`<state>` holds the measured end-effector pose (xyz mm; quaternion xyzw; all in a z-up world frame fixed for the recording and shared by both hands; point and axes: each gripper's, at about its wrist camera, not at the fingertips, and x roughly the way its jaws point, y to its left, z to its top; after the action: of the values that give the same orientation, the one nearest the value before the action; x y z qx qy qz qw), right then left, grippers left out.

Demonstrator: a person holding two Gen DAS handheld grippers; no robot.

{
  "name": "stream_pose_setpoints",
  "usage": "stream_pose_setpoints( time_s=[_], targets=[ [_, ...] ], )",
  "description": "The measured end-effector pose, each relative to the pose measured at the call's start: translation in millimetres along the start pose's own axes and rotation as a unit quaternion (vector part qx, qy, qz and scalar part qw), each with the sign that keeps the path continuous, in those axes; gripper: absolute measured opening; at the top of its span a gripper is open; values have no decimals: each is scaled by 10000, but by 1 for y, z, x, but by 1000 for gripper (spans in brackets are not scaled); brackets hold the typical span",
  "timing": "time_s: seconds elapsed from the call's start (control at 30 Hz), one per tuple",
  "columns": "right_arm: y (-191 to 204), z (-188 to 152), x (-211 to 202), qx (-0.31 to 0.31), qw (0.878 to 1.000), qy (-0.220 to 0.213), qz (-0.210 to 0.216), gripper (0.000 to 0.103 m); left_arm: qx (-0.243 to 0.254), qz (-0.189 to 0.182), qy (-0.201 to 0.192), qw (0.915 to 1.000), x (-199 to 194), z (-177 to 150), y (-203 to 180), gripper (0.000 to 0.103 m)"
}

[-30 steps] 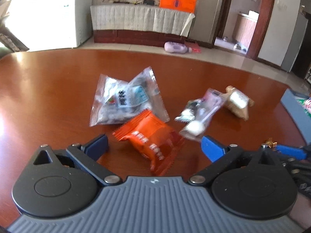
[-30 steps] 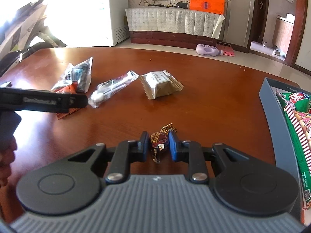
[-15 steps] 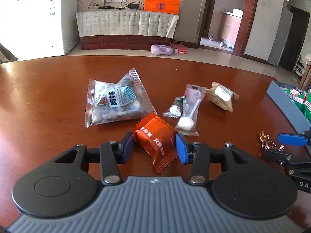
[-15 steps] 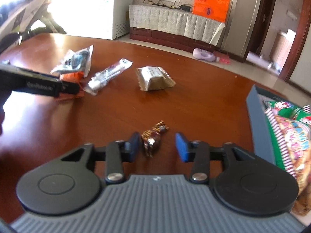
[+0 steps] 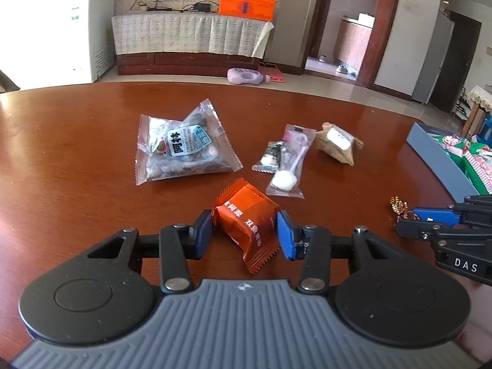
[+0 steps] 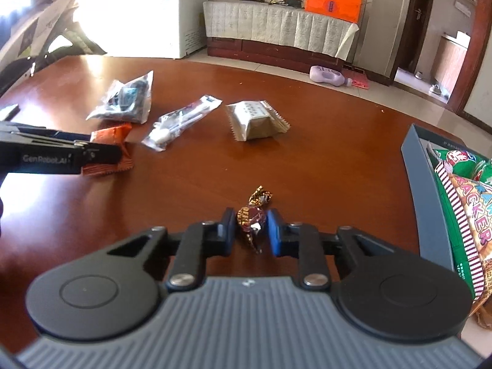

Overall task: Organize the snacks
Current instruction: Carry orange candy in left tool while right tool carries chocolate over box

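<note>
Red-brown wood forms the table point(image 5: 77, 160) on which loose snacks lie. Left gripper point(image 5: 244, 233): jaws narrowed onto an orange packet point(image 5: 246, 218), one pad against each side, the packet tilted with its crimped end toward the camera. In the right wrist view the same gripper point(image 6: 101, 153) enters from the left edge with the orange packet point(image 6: 110, 135) in its tip. Right gripper point(image 6: 250, 230): jaws nearly together, pinching a small brown foil candy point(image 6: 250, 220) whose twisted gold end points away over the table. In the left wrist view this gripper point(image 5: 409, 221) reaches in from the right, with the gold twist of the candy point(image 5: 398, 206) just past its tip.

Beyond the orange packet lie a clear bag point(image 5: 184, 150) of dark pieces, a clear wrapper holding a white lollipop point(image 5: 286, 172), a small silver sachet point(image 5: 272, 158) touching that wrapper, and a tan packet point(image 5: 336, 147) further right. These four rest apart from both grippers. At the right edge stands a grey box point(image 6: 421, 190), holding green and striped snack bags point(image 6: 467, 215); the candy is near the box but outside it.
</note>
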<state>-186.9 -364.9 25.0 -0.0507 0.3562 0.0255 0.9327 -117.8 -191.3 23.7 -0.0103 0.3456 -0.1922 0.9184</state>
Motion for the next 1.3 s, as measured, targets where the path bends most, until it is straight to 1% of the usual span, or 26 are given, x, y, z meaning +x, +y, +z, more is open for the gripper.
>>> stream_pose_setpoints(
  time_s=[0.07,0.33,0.47,0.63,0.9,1.3],
  targets=[
    [-1,-1,-6,68,10000,-19,27,26,-29,-96,-23,9999,-3,0,-2,50],
    [4,-1,-37,157,9994,-304,10,26,150,-168,-127,9997,-14,3,-20,50],
    [6,-2,-59,170,9985,-525,-30,26,253,-276,-208,9991,-24,7,-35,50],
    [3,-6,-82,194,9974,-689,-126,25,309,-460,-289,9980,-35,12,-53,50],
    [-16,-11,-105,328,9954,-853,-301,26,471,-802,-377,9950,-46,18,-93,50],
    [-51,-21,-126,497,9918,-968,-676,26,618,-1182,-378,9903,-41,24,-148,50]
  ],
)
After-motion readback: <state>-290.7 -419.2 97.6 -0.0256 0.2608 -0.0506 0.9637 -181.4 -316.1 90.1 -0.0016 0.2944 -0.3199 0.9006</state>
